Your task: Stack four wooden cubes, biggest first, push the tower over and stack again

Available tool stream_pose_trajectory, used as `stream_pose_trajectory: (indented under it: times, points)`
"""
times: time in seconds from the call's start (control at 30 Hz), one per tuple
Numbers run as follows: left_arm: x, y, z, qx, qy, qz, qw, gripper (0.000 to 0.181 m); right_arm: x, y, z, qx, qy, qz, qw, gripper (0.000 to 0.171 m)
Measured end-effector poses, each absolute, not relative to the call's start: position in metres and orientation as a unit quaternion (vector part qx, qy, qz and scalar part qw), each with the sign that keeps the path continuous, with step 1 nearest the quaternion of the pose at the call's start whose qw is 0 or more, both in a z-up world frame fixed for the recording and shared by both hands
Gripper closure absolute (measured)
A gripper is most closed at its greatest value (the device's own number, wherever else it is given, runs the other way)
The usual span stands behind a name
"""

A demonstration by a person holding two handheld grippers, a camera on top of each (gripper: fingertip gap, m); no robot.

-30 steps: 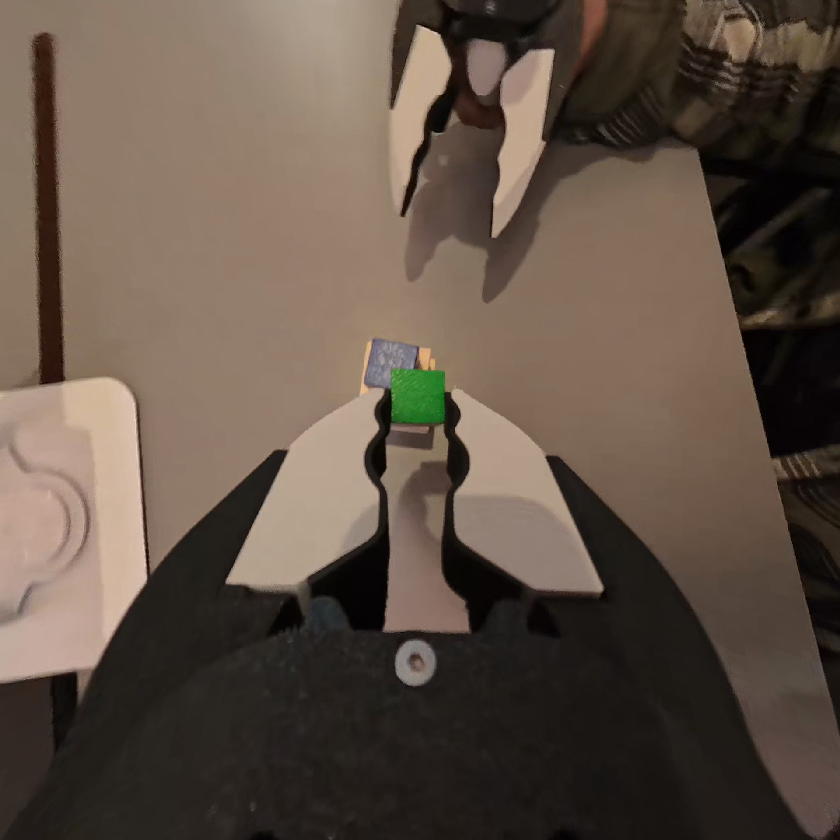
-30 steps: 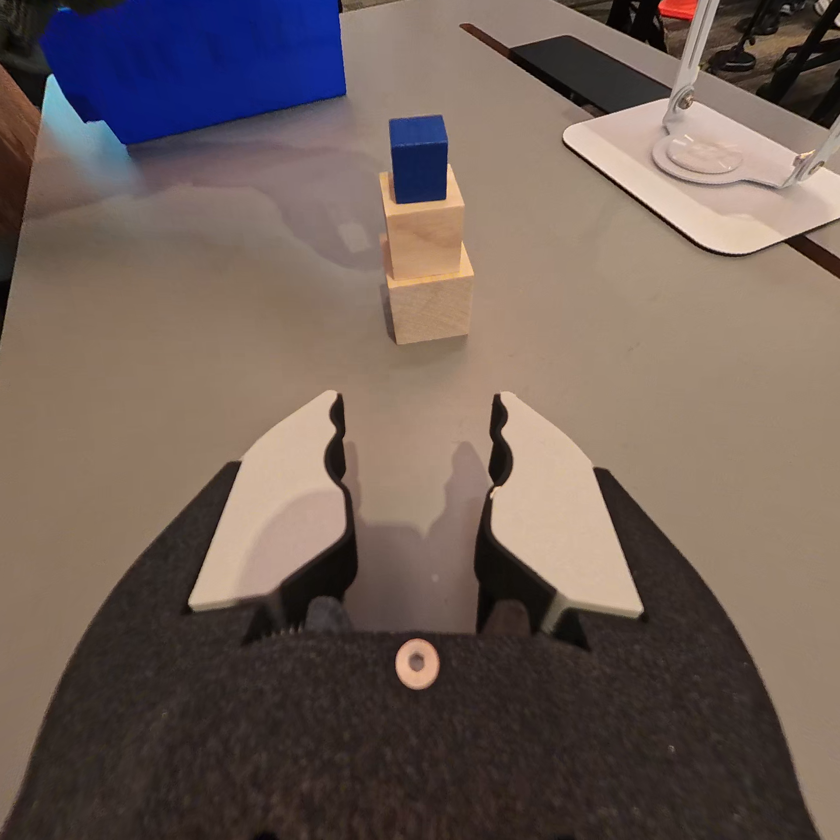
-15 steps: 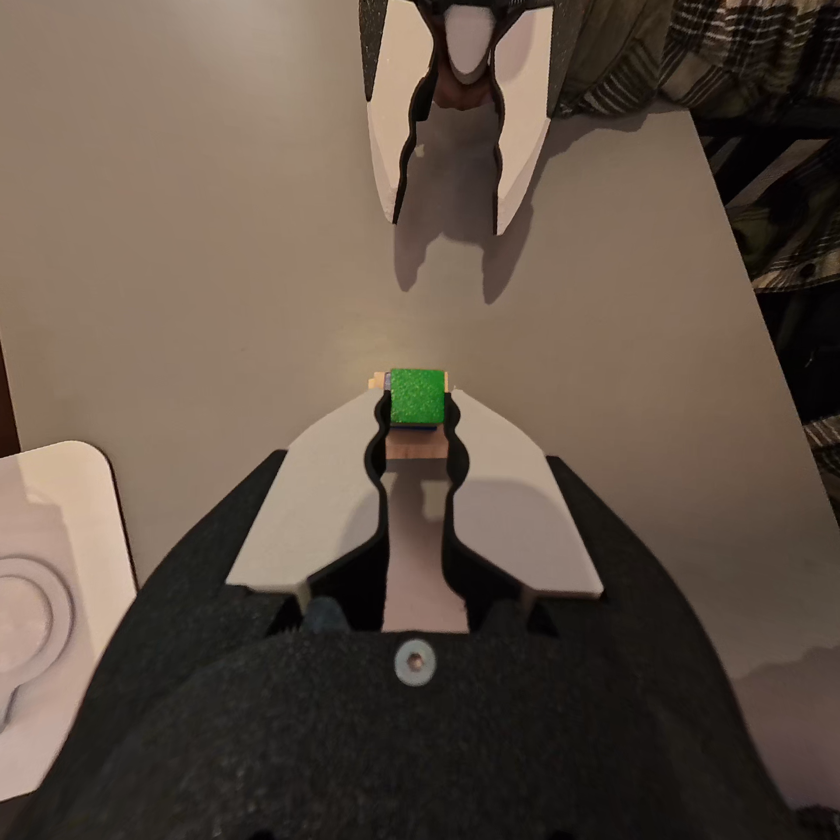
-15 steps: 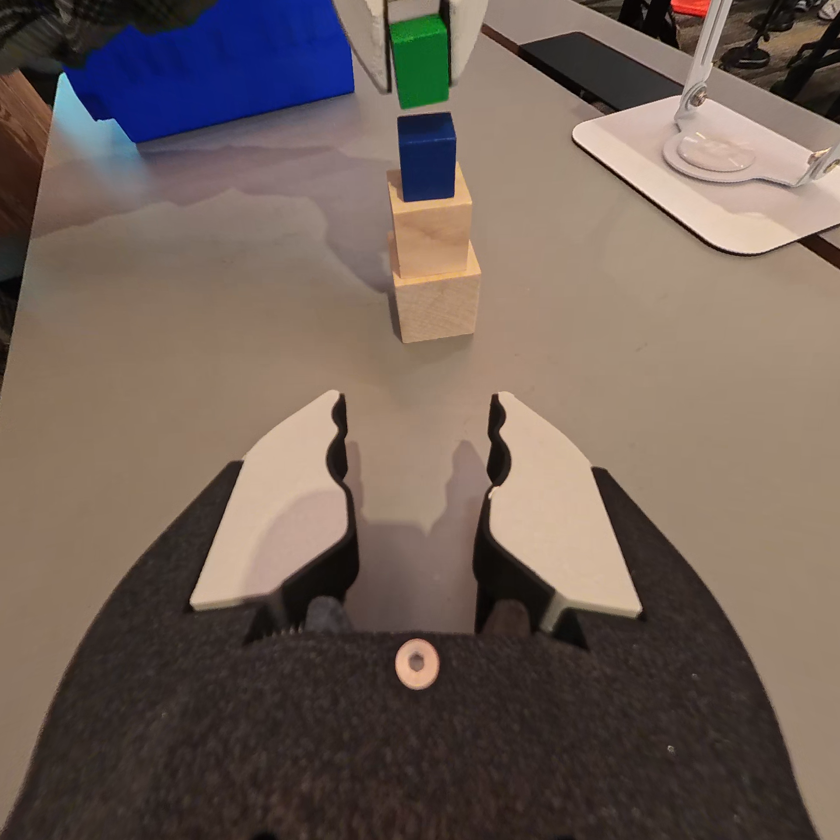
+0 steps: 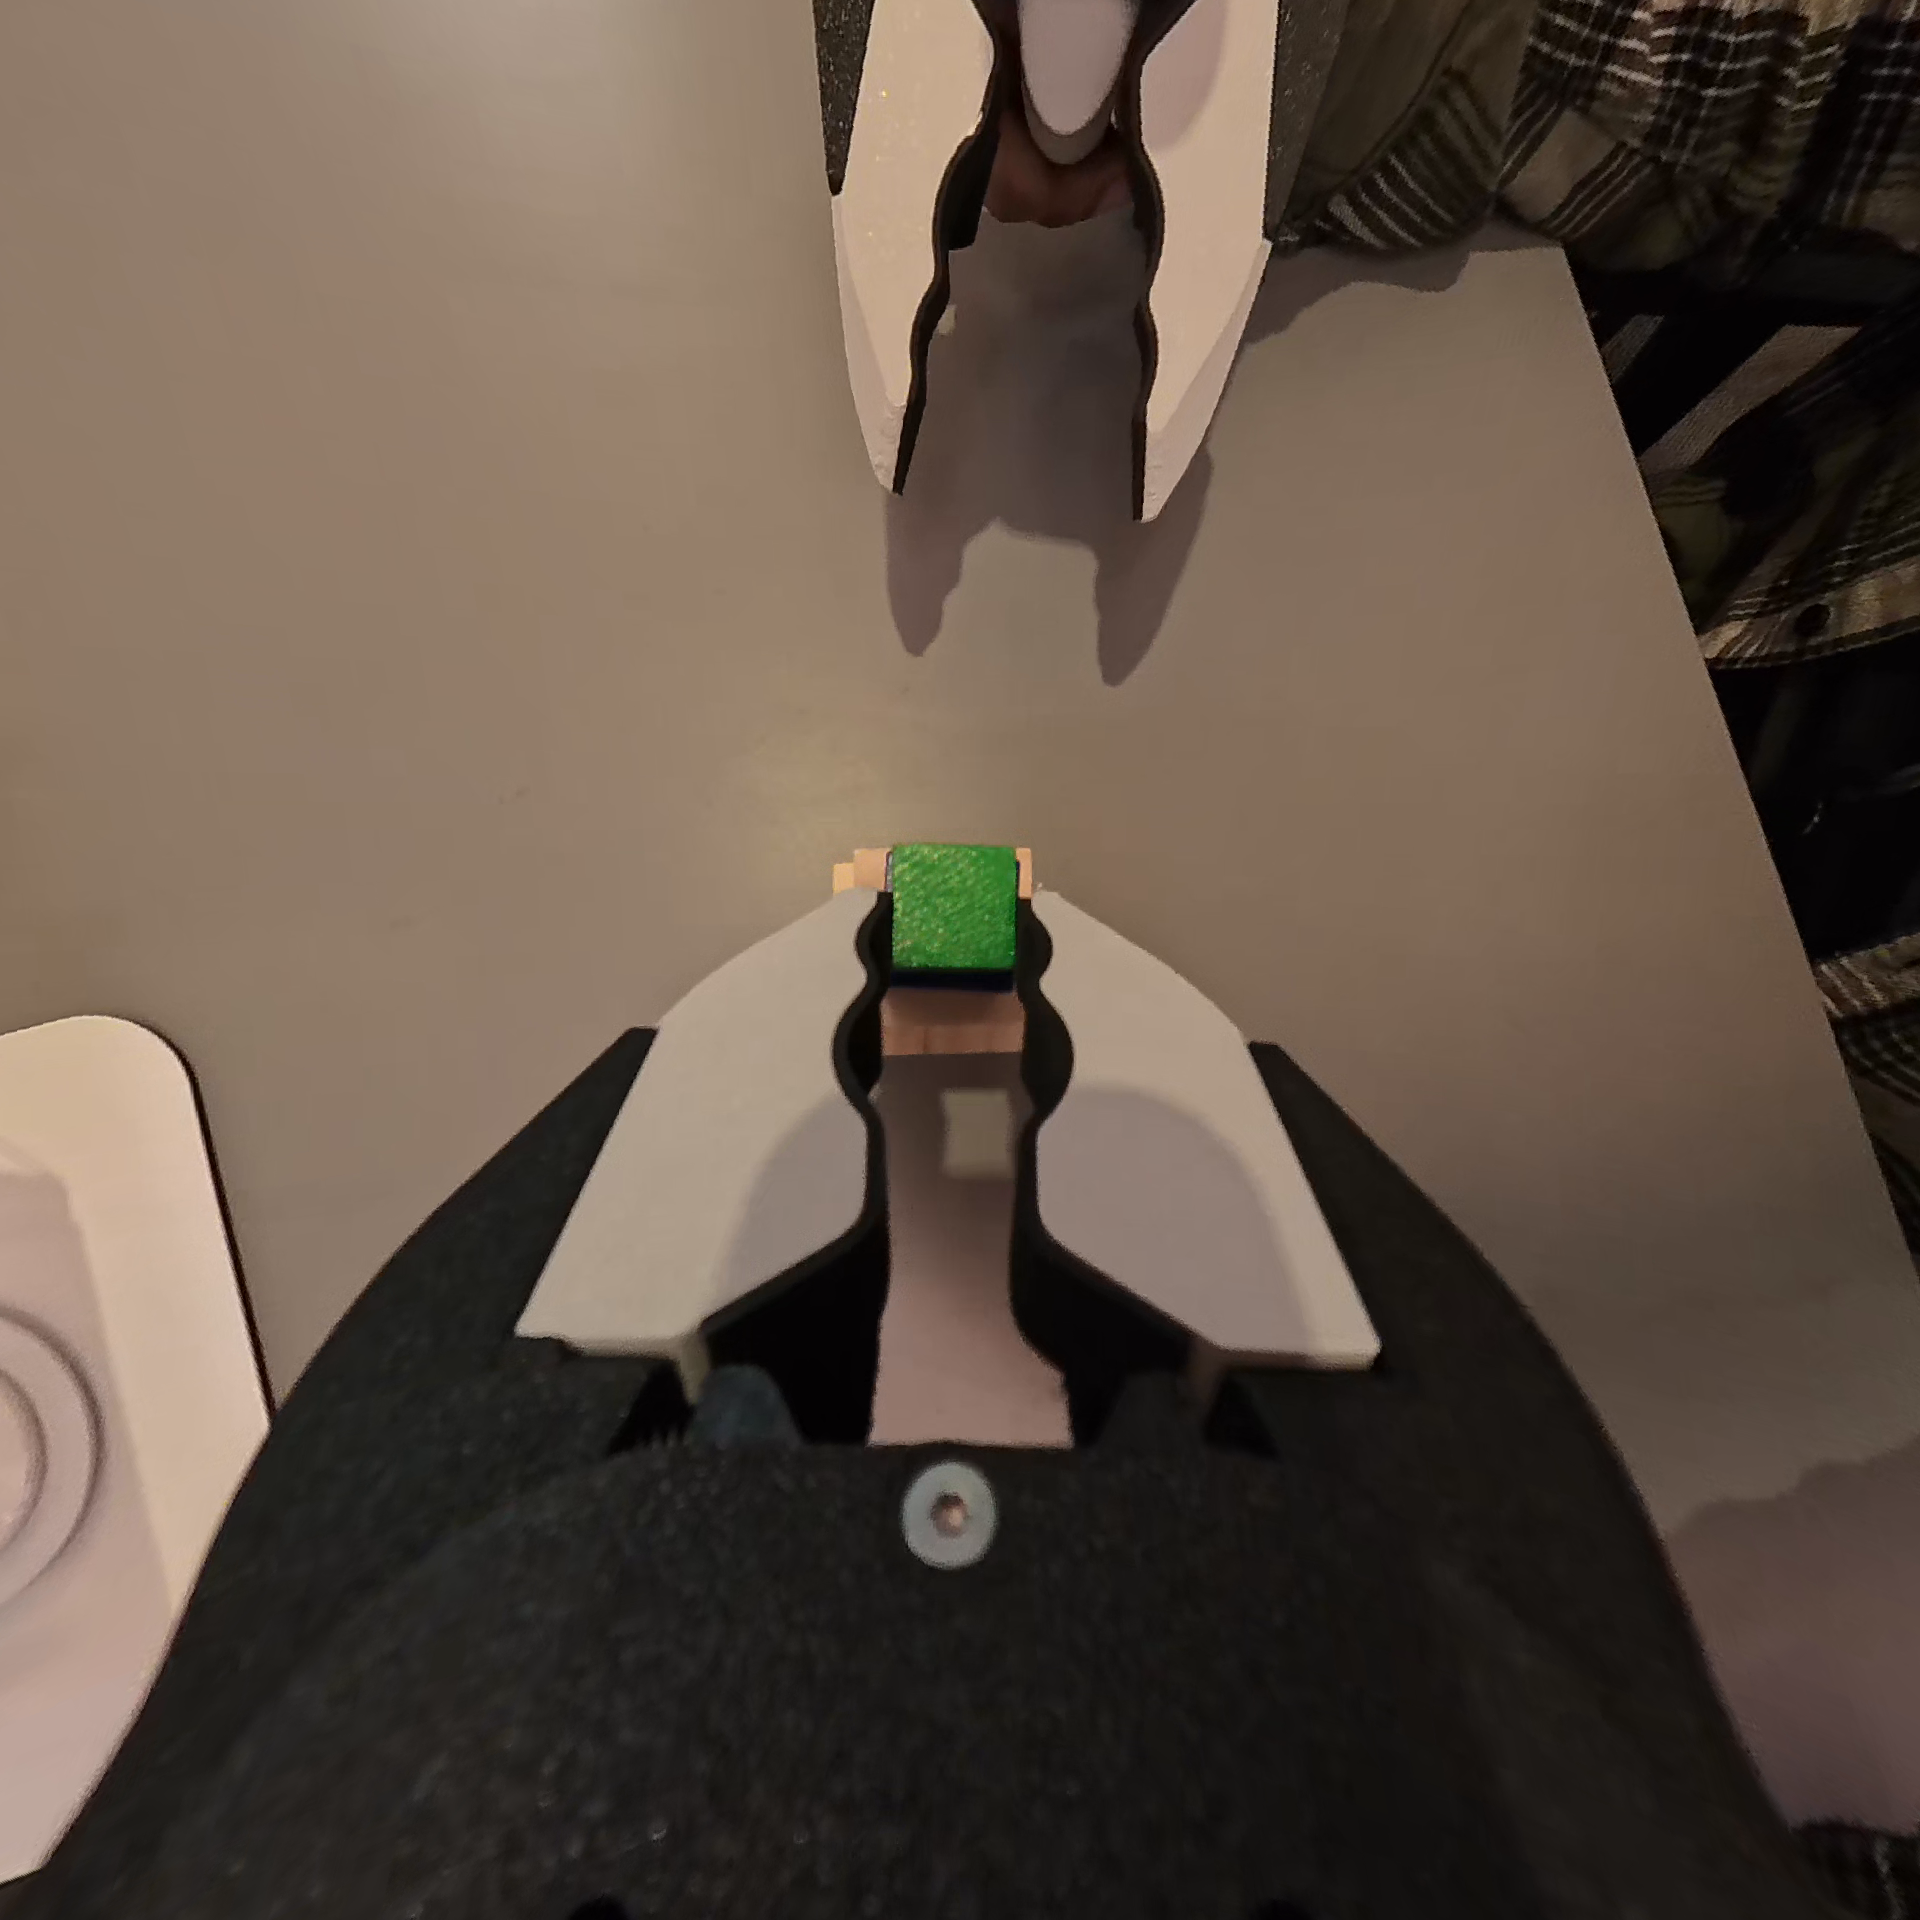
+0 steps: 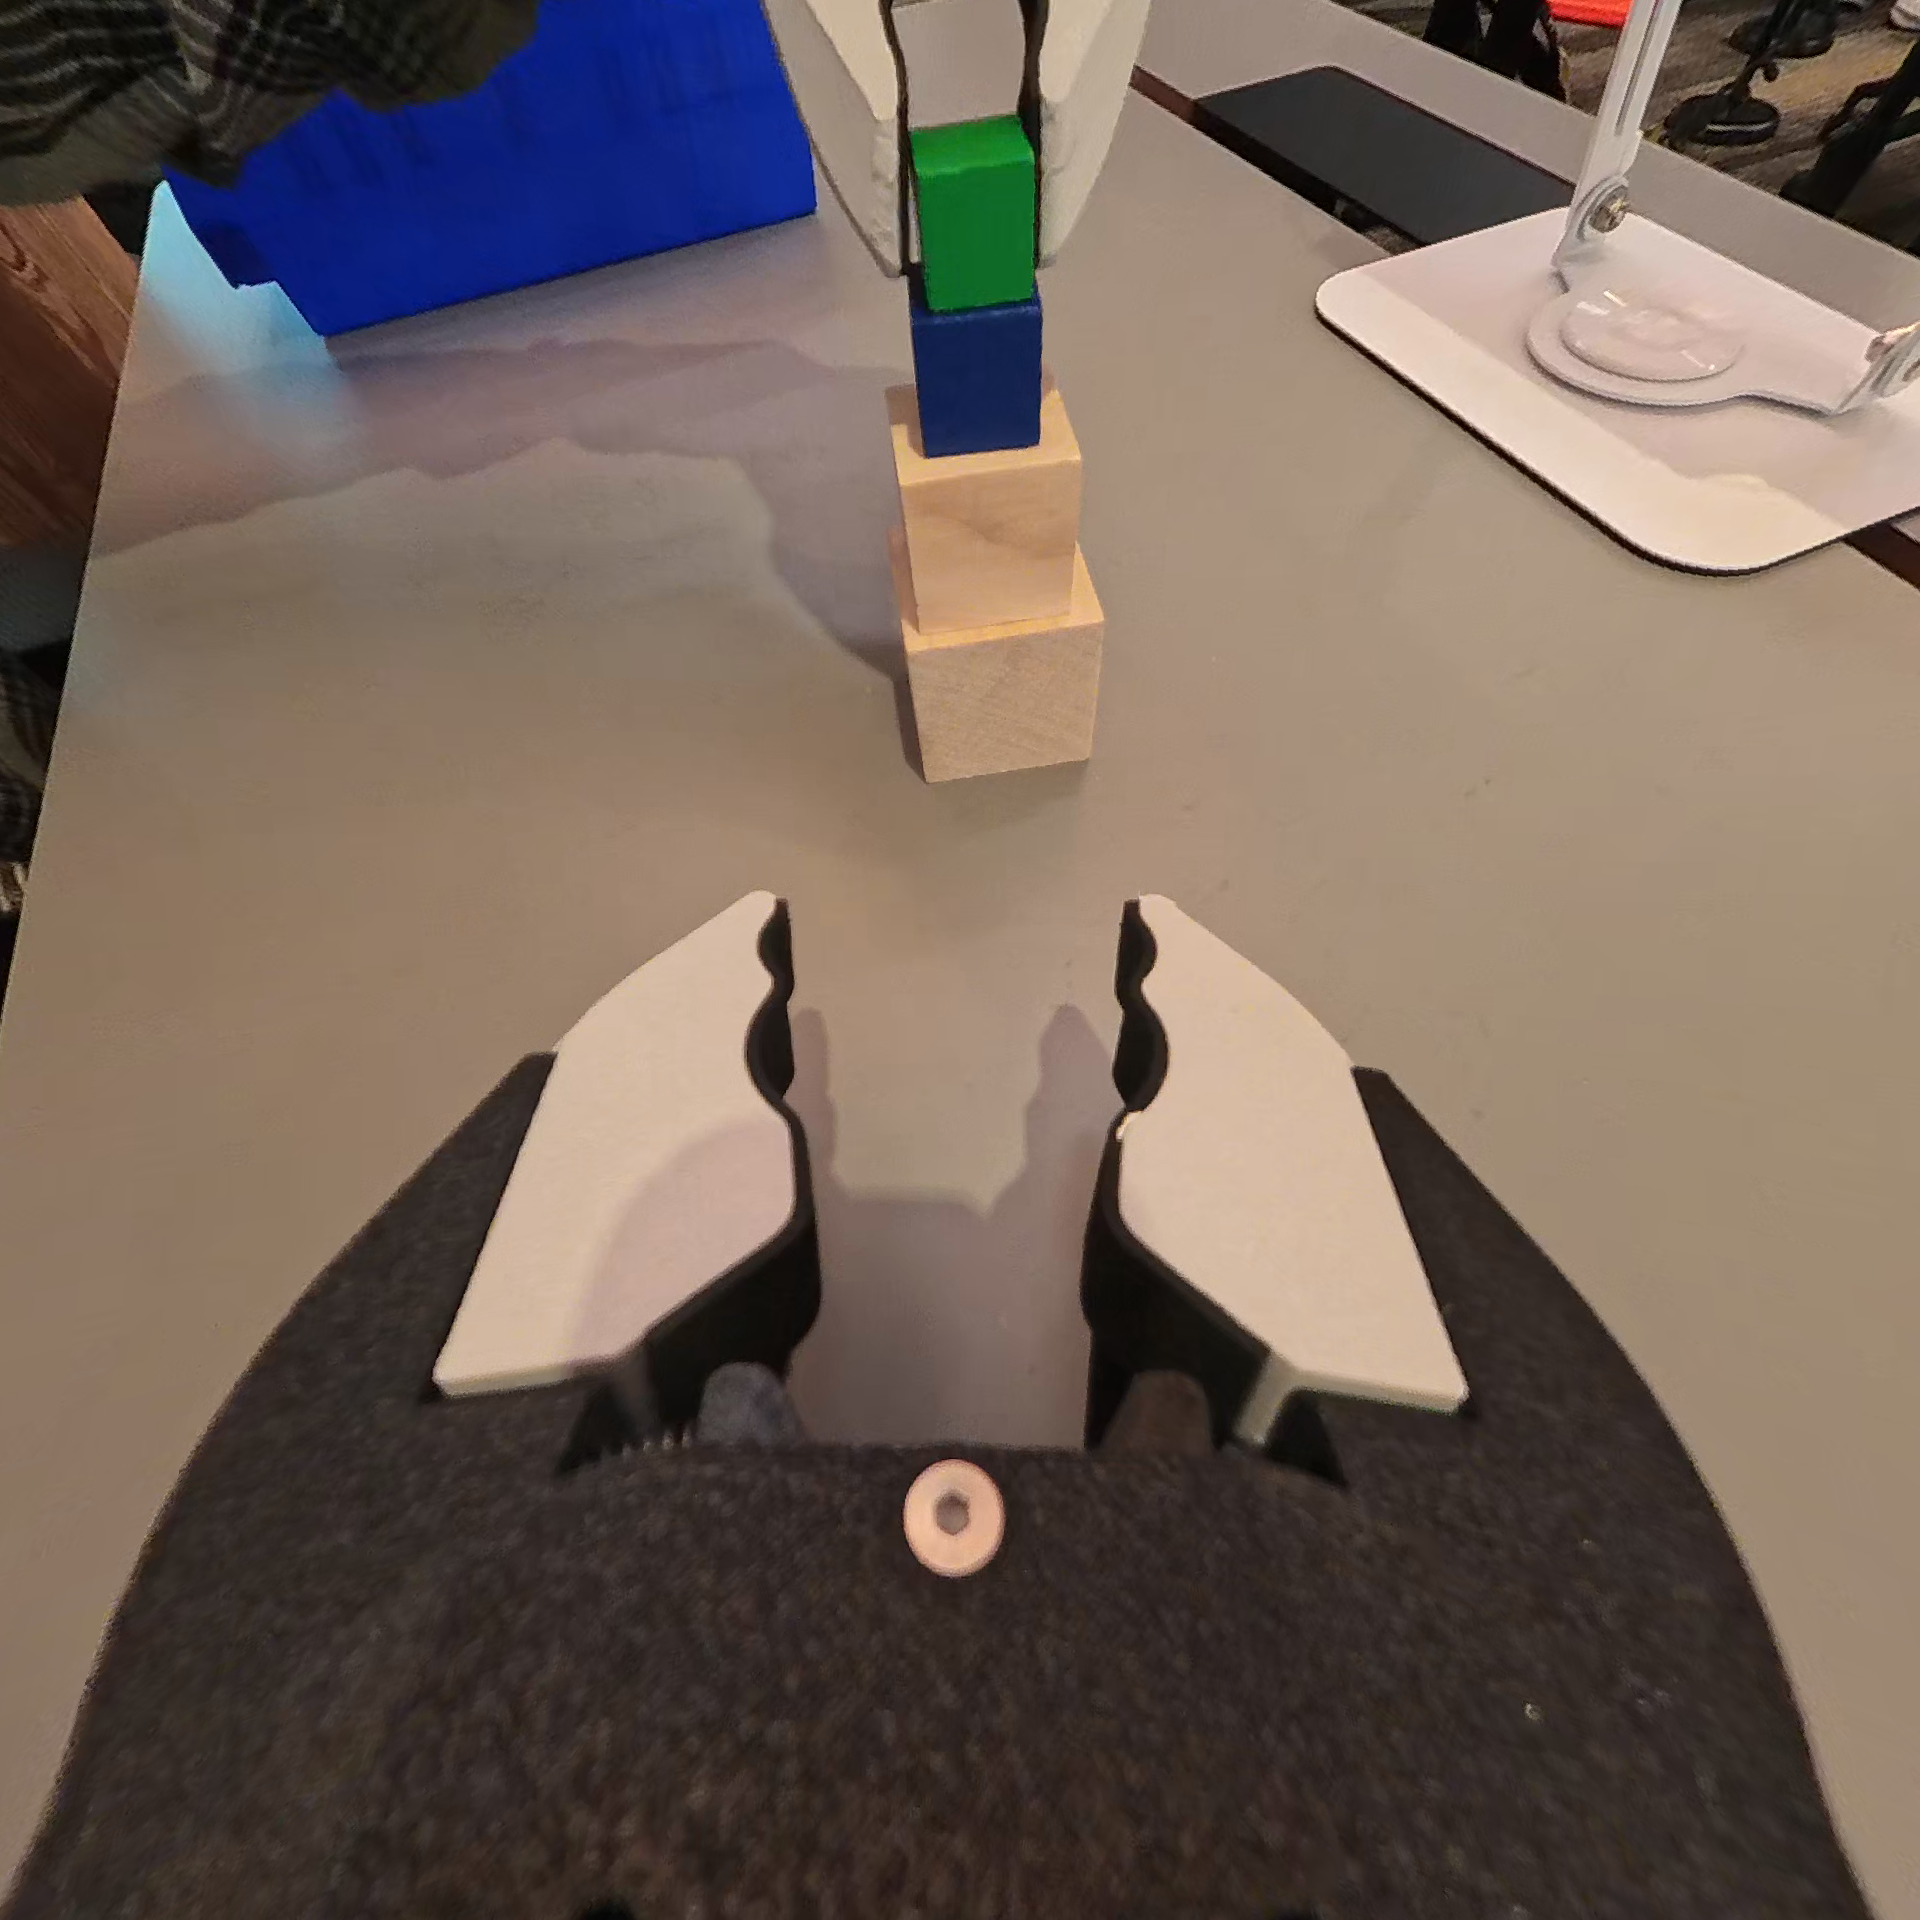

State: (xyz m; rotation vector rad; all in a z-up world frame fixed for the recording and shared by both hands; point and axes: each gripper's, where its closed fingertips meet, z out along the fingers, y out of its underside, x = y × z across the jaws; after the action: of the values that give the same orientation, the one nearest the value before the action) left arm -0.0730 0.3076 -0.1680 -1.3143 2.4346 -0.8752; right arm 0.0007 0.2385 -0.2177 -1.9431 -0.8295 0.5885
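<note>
In the right wrist view a tower stands on the grey table: a large wooden cube [image 6: 1003, 701], a smaller wooden cube [image 6: 987, 520] and a blue cube [image 6: 977, 379]. A green cube [image 6: 975, 213] sits against the top of the blue cube. My left gripper [image 6: 971, 244] comes down from above and is shut on the green cube. In the left wrist view the left gripper [image 5: 953, 909] holds the green cube [image 5: 951, 904], with slivers of the blue cube [image 5: 951, 982] and a wooden cube [image 5: 951, 1034] below. My right gripper [image 6: 954, 920] is open and empty, on the near side of the tower; it also shows in the left wrist view [image 5: 1023, 494].
A blue box [image 6: 499, 177] stands at the far left behind the tower. A white pad with a metal stand [image 6: 1621, 416] lies to the right, and a black pad [image 6: 1371, 145] beyond it. The table edge [image 5: 1662, 727] runs near a person's plaid sleeve [image 5: 1714, 104].
The left gripper has brought the green cube over the tower and lowered it onto the blue cube. The right gripper has stayed open and almost still.
</note>
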Motion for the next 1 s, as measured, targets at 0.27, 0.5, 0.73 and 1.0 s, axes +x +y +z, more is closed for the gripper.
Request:
stream_pose_trajectory:
  times: [0.27, 0.5, 0.73, 1.0]
  points:
    - [-0.072, 0.306, -0.169, -0.449, 0.833, -0.3, 0.116, 0.157, 0.001, 0.239, -0.218, -0.789, -0.334, 0.237, 0.457, 0.11]
    - [-0.072, 0.305, -0.167, -0.452, 0.83, -0.306, 0.112, 0.139, 0.001, 0.239, -0.219, -0.79, -0.333, 0.237, 0.457, 0.108]
    - [-0.088, 0.307, -0.119, -0.49, 0.766, -0.36, 0.208, 0.11, 0.004, 0.24, -0.223, -0.798, -0.327, 0.232, 0.449, 0.106]
    - [-0.191, 0.319, -0.092, -0.649, 0.492, -0.365, 0.45, 0.088, 0.01, 0.247, -0.233, -0.849, -0.287, 0.186, 0.404, 0.107]
